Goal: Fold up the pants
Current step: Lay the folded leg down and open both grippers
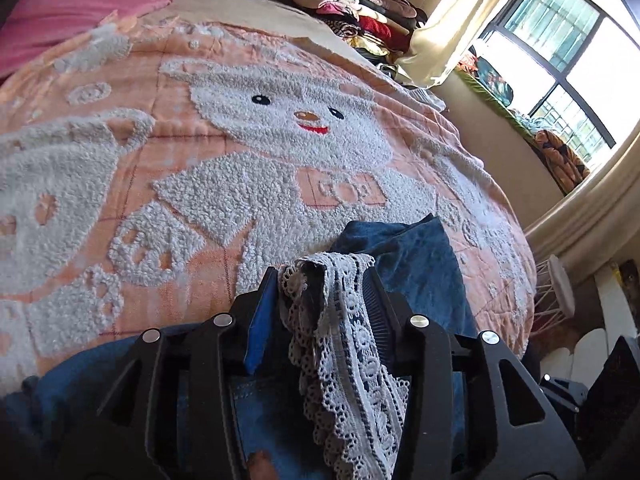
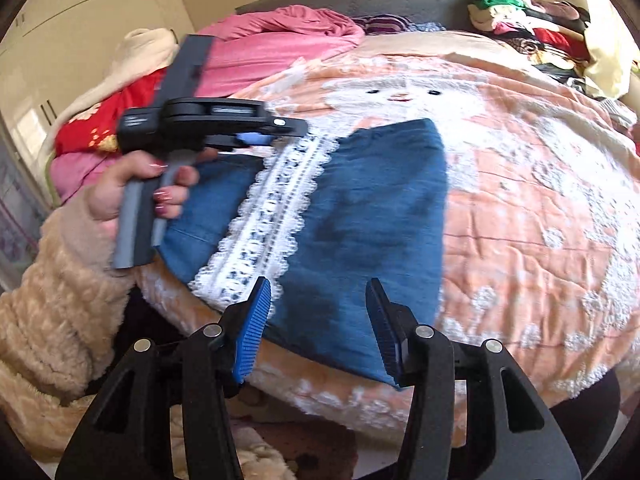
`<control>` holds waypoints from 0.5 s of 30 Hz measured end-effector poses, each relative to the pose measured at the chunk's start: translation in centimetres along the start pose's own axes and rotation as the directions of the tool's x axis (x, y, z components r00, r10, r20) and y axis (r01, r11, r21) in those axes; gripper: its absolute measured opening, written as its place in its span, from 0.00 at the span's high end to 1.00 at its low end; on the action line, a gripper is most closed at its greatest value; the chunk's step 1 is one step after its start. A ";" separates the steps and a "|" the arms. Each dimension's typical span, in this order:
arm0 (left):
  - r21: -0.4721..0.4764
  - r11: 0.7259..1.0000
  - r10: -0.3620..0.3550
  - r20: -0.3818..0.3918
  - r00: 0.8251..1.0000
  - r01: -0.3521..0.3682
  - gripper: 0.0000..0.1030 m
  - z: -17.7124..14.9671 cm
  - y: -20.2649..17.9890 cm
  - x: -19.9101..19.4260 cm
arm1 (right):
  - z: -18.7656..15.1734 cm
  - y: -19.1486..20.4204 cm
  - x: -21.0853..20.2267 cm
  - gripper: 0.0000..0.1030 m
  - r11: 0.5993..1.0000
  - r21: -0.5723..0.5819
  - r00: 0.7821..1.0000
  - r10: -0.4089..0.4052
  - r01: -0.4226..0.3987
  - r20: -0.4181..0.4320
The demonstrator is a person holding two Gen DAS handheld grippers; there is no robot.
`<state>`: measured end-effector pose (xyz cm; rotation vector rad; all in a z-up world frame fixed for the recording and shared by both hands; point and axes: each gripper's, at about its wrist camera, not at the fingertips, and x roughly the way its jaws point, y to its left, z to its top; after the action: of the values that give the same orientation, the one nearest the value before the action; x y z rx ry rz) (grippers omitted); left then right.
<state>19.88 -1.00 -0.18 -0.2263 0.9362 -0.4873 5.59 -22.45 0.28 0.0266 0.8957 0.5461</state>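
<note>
Blue denim pants [image 2: 380, 200] lie folded on the peach bear blanket [image 2: 520, 200], with a white lace stripe [image 2: 264, 224] running along them. My left gripper [image 1: 320, 272], held by a hand in a fluffy sleeve [image 2: 60, 280], sits at the far end of the lace. The lace [image 1: 332, 320] is bunched between its jaws and drapes over the right finger, while the left blue pad [image 1: 260, 320] shows bare, so it reads as open. In the right wrist view it appears as the left gripper [image 2: 296, 130]. My right gripper [image 2: 318, 282] stands open above the pants' near edge, with nothing in it.
A pink duvet [image 2: 280, 36] and red bedding [image 2: 92, 128] lie at the head of the bed. Stacked clothes [image 1: 360, 12] pile up at the far corner beside a curtain and window [image 1: 560, 60]. A white stool [image 1: 560, 288] stands off the bed's right side.
</note>
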 end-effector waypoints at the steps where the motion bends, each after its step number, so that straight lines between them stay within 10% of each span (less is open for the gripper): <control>1: 0.020 0.999 0.027 0.006 1.000 -0.027 0.66 -0.2 -0.6 -0.6 | -0.2 -0.3 -0.1 0.53 1.000 0.004 1.000 -0.008 0.008 0.000; 5: 0.079 0.995 0.053 0.046 0.998 -0.056 0.50 -1.9 -3.1 -2.8 | -0.7 -1.1 0.6 0.49 1.000 -0.001 0.999 -0.021 0.021 -0.024; 15: 0.218 0.962 0.169 0.006 0.986 -0.166 0.50 -7.5 -7.1 -1.4 | -2.4 -1.7 3.3 0.44 0.999 0.025 0.994 -0.020 0.023 -0.104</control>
<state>10.93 -6.29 -0.77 0.0546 0.8979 -0.4309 6.18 -22.90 -4.13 0.0122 1.0035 0.5192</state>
